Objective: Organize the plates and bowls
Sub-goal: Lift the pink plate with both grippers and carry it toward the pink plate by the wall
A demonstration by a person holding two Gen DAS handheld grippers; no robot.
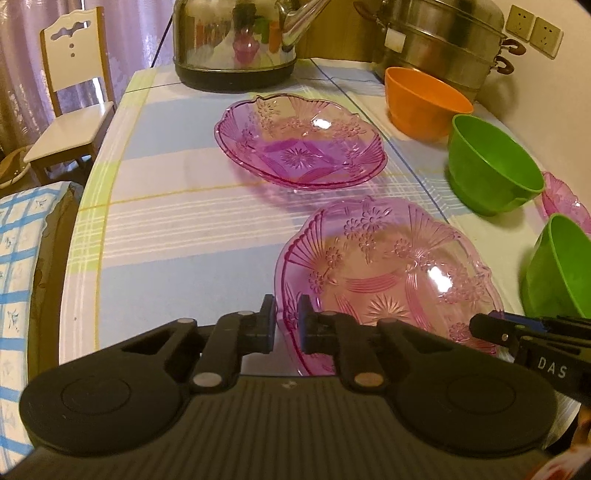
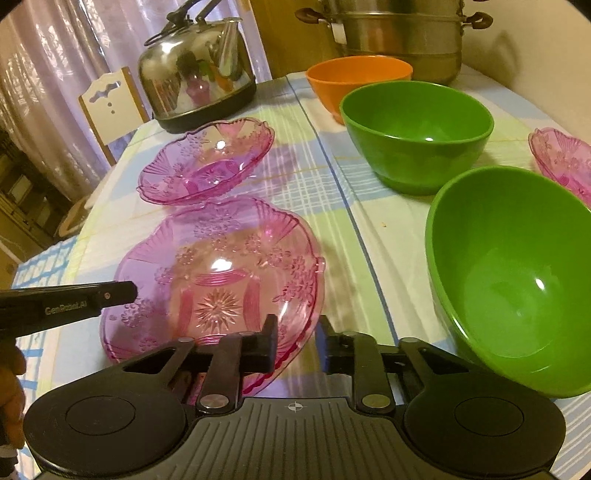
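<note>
The left tool (image 1: pixel 287 325) has its fingers drawn close together on the near left rim of the nearer pink glass plate (image 1: pixel 388 280), with the scalloped edge between the two pads. The right tool (image 2: pixel 298 345) stands somewhat wider, its left finger over the plate's near right rim and its right finger outside it; whether it presses the glass cannot be told.

This plate lies on the tabletop (image 1: pixel 177 229), which is covered with a checked cloth in pale blue, green and white. Just beyond it sits a second pink glass plate (image 1: pixel 301 142), apart from the first. To the right stand two green bowls: one close (image 2: pixel 513 280), looming beside the right tool, and one farther back (image 2: pixel 417 134). Behind that is an orange bowl (image 2: pixel 356 79), and a third pink plate (image 2: pixel 563 160) shows partly at the far right edge.

At the back of the tabletop are a shiny steel kettle (image 2: pixel 197 72) and a stacked steel steamer pot (image 2: pixel 397 35). A white wooden chair (image 1: pixel 74 96) stands off the left side, before a curtain.
</note>
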